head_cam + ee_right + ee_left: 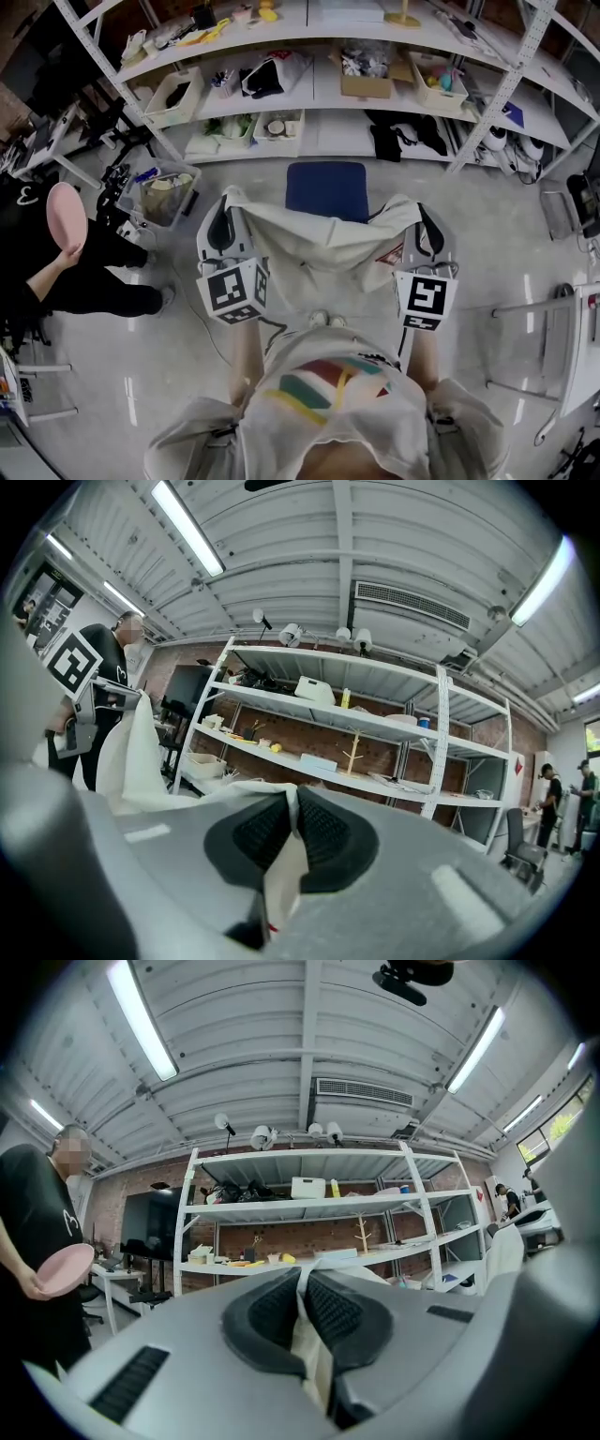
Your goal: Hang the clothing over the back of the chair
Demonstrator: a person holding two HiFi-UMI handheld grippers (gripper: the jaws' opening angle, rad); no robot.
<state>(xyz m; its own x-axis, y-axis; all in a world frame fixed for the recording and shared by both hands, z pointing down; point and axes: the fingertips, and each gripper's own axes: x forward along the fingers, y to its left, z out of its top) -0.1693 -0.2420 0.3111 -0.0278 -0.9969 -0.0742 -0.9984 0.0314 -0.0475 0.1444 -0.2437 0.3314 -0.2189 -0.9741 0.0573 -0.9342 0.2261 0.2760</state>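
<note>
A cream-white garment (323, 246) hangs stretched between my two grippers, held up level in front of me. My left gripper (228, 200) is shut on its left top corner, and the cloth (305, 1349) shows pinched between the black pads (342, 1312). At the garment's right top corner my right gripper (420, 214) is shut, with fabric (281, 878) caught between its pads (323, 829). The blue chair (325, 188) stands on the floor just beyond the garment, its seat partly hidden by the cloth. In the right gripper view the left gripper and the draped cloth (127, 761) show at the left.
White shelving (328, 80) full of boxes, bins and clothes runs across behind the chair. A person in black holding a pink plate (66, 216) stands at the left. A clear bin (159, 192) sits on the floor left of the chair. Metal chair frames (553, 347) stand at the right.
</note>
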